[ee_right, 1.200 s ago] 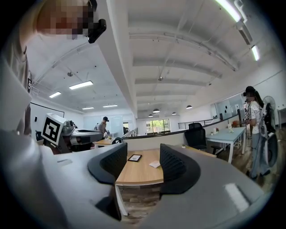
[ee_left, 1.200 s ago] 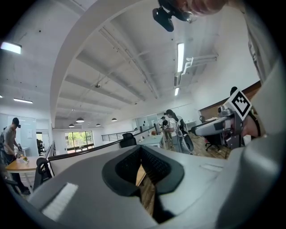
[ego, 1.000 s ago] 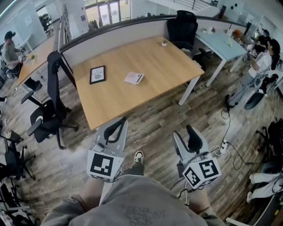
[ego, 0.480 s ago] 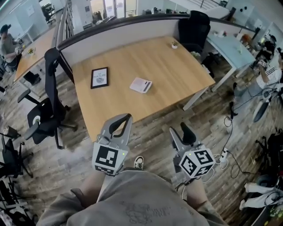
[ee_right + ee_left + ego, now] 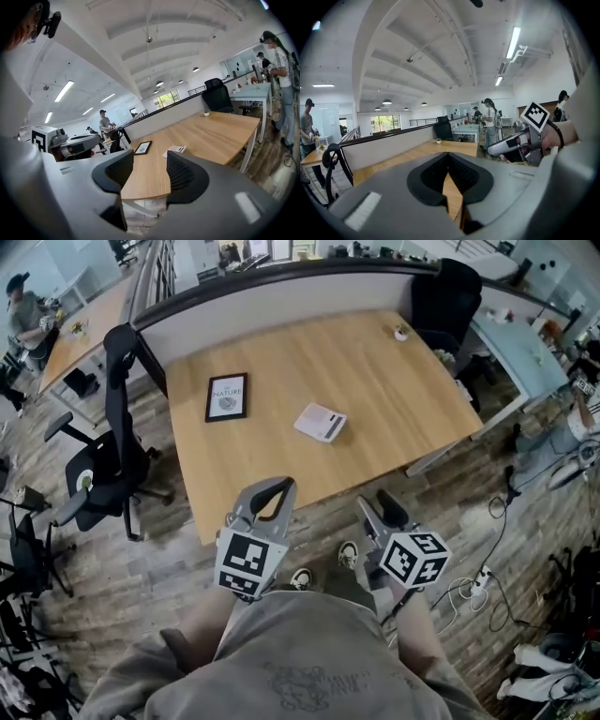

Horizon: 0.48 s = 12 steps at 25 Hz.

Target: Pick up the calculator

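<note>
Fingers (image 5: 429,176) of your left gripper (image 5: 279,487) meet at the tips and are empty. Your right gripper (image 5: 381,510) has its fingers wide apart with nothing between, probably readied for the grab. Both hang low in the lower middle of the head view, short of the bench (image 5: 394,399) edge. The calculator (image 5: 320,422) lies mid-bench, upper centre, well apart from both. Your right gripper view shows it right of a framed picture (image 5: 142,147); the left gripper view shows only bench.
</note>
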Available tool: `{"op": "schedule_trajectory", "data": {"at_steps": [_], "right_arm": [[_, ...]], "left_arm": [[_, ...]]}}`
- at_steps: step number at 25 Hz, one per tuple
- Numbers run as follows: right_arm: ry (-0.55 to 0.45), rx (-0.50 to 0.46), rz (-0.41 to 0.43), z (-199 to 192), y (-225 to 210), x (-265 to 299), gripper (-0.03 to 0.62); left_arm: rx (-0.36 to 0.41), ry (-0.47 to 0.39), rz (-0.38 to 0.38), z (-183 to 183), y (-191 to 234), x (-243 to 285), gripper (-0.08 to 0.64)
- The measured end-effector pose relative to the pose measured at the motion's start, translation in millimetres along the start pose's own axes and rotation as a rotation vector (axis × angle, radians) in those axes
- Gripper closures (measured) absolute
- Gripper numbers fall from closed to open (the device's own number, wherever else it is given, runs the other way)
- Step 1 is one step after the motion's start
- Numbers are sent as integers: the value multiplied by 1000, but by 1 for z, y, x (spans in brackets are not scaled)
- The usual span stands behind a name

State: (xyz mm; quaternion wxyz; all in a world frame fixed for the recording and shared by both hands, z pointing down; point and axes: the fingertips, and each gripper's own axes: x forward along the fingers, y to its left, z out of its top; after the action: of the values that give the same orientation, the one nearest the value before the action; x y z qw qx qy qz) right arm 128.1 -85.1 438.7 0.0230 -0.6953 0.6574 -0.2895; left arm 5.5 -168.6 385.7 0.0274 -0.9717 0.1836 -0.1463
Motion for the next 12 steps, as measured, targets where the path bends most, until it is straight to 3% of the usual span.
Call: {"op": "schedule_trajectory", "data": {"at_steps": [8,12], "right_arm": [[94,195,58,-1,-64,80,380],[165,238,84,3,-94,120,380]], "left_arm": [[-44,83,74,-25,31,61,560],[-105,100,111,-24,45,91,560]]}}
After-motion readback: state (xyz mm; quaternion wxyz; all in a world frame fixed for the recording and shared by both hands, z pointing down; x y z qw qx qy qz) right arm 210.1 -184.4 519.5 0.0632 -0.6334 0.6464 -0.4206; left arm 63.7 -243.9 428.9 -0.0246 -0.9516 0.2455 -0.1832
